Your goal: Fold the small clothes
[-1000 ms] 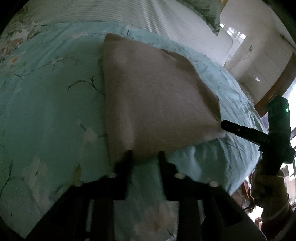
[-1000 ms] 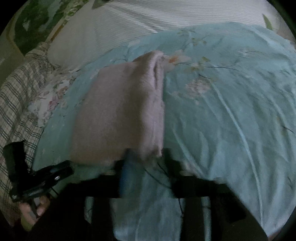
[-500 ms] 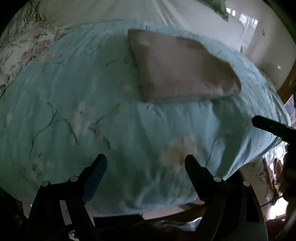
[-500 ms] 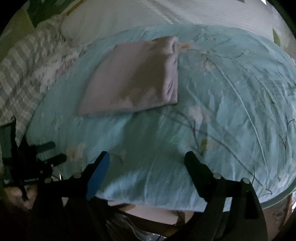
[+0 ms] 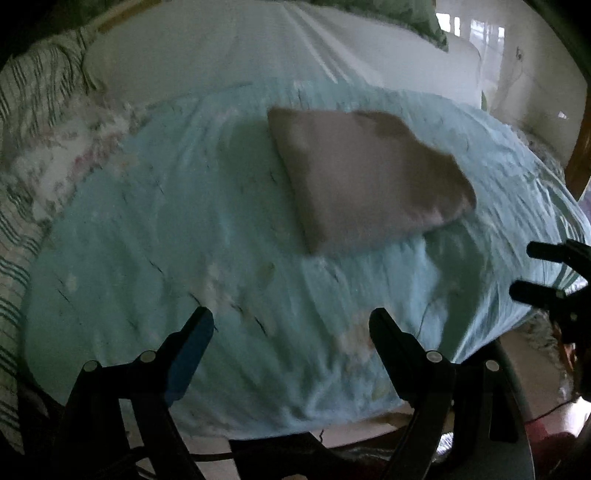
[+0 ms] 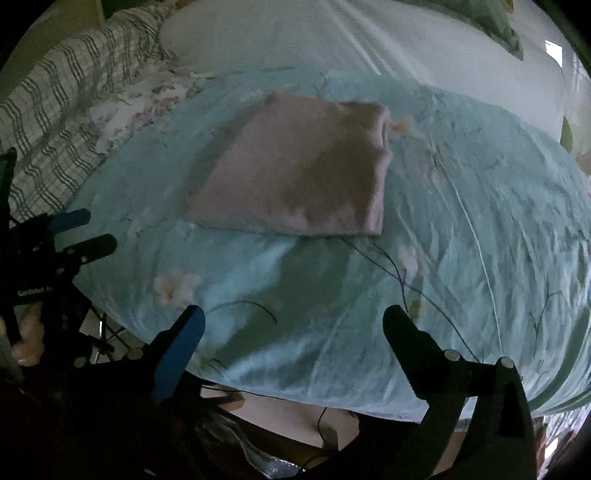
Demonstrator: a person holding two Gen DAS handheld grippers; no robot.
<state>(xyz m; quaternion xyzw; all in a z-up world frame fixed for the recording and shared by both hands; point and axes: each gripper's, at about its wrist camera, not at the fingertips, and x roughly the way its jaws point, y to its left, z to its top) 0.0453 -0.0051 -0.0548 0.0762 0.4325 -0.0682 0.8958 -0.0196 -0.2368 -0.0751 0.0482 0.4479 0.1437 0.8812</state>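
Note:
A folded beige cloth (image 5: 369, 177) (image 6: 299, 173) lies flat on the teal floral bedspread (image 5: 184, 221) (image 6: 461, 221), with nothing touching it. My left gripper (image 5: 290, 317) hangs open over the bed's near edge, well short of the cloth and empty. In the right wrist view the left gripper (image 6: 96, 230) shows at the left edge, held by a hand. My right gripper (image 6: 293, 314) is also back from the cloth, its jaws opening wide with nothing between them. The left wrist view catches the right gripper (image 5: 528, 271) at the right edge.
A white striped sheet (image 5: 295, 48) covers the far part of the bed. A plaid blanket (image 6: 66, 85) lies at the left. A green pillow (image 6: 495, 18) sits at the back right. Below the bed's front edge are floor and cables (image 6: 325, 417).
Both grippers let go of the cloth's near edge, opened wide and pulled back and up from it. The cloth now lies folded and farther away in both views.

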